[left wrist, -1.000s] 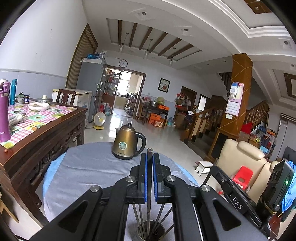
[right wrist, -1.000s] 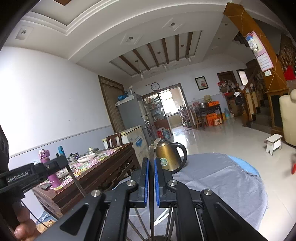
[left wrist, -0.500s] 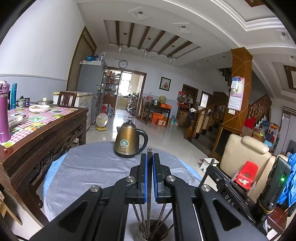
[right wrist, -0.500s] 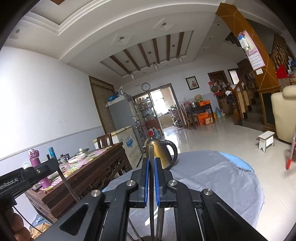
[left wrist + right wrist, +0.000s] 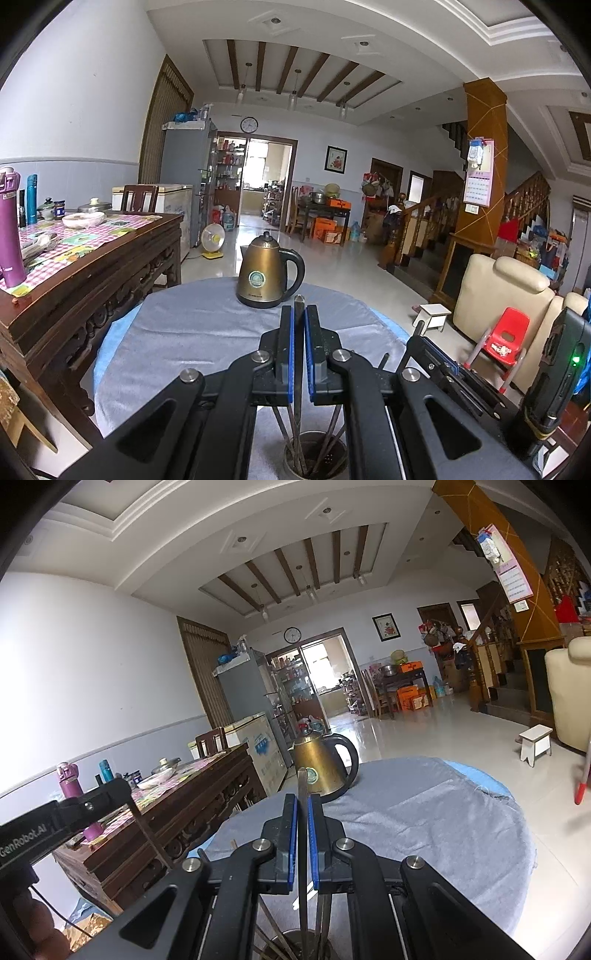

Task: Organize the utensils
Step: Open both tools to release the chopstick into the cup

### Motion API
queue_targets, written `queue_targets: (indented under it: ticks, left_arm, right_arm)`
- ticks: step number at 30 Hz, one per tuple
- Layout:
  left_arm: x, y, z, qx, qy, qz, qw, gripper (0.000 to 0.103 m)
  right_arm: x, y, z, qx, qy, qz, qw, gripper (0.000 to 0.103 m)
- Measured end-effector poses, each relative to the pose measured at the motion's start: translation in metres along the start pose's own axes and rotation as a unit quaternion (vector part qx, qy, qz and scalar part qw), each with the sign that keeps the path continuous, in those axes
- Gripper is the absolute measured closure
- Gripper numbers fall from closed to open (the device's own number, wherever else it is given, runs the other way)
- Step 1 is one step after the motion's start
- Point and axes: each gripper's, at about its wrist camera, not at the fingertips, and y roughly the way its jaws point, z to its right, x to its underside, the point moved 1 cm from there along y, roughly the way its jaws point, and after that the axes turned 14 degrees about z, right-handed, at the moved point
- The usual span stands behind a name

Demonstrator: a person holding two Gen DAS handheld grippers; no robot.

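Grey cloth, soft and faintly creased, is draped over a round surface (image 5: 192, 332) in a large tiled living room with a beamed ceiling. At the far left of the left wrist view, a carved dark wooden table (image 5: 92, 280) is seen, covered with a pink checked cloth and carrying a purple flask (image 5: 11, 236). Towards the middle, a bronze-coloured metal kettle (image 5: 264, 273) with a black handle stands upright on the grey cloth. In front of it, the left claw (image 5: 299, 354) is clamped narrowly on a thin dark chopstick (image 5: 298, 306), held upright between blue pads. Directly below, a round metal utensil holder (image 5: 314, 459) with several slanted sticks inside is shown fully open to view. At the right edge, the other handheld tool, a red plastic chair (image 5: 508, 336) and a cream armchair are visible only here.

In the right wrist view, a person's hand (image 5: 33, 919) on the left tool is seen at the far left. At centre, the right claw (image 5: 303, 838) is likewise closed tightly on a second upright chopstick (image 5: 302, 786); only the holder's rim (image 5: 295, 932) is glimpsed beneath. A small white stool (image 5: 535, 742) stands on the floor at right.
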Motion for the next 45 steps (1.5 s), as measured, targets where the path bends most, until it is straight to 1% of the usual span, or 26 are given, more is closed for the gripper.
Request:
queue_targets:
  ticks: [11, 21, 27, 37, 41, 43, 44, 45]
  left_arm:
    - [0.010, 0.008, -0.008, -0.013, -0.007, -0.014, 0.9998, 0.098]
    - [0.018, 0.011, -0.012, -0.014, -0.015, -0.026, 0.9995, 0.098]
    - [0.023, 0.014, -0.013, -0.016, -0.026, -0.037, 0.9989, 0.098]
    - [0.039, 0.026, -0.018, -0.004, -0.040, -0.074, 0.9965, 0.098]
    - [0.041, 0.027, -0.018, 0.003, -0.042, -0.079, 0.9960, 0.098]
    - [0.042, 0.028, -0.018, 0.004, -0.041, -0.078, 0.9961, 0.097]
    - [0.042, 0.028, -0.018, 0.005, -0.041, -0.078, 0.9961, 0.095]
    - [0.042, 0.028, -0.019, 0.005, -0.040, -0.078, 0.9961, 0.089]
  right_arm:
    - [0.003, 0.003, -0.005, -0.004, 0.000, -0.010, 1.000, 0.097]
    - [0.002, 0.008, -0.009, -0.006, -0.006, -0.018, 1.000, 0.096]
    - [0.006, 0.012, -0.011, -0.006, -0.006, -0.031, 0.999, 0.096]
    - [0.014, 0.015, -0.017, -0.011, -0.017, -0.045, 0.999, 0.096]
    - [0.017, 0.016, -0.016, -0.011, -0.014, -0.053, 0.998, 0.096]
    - [0.017, 0.016, -0.016, -0.012, -0.012, -0.055, 0.998, 0.095]
    - [0.018, 0.016, -0.016, -0.013, -0.011, -0.056, 0.998, 0.095]
    - [0.018, 0.016, -0.016, -0.015, -0.009, -0.057, 0.998, 0.095]
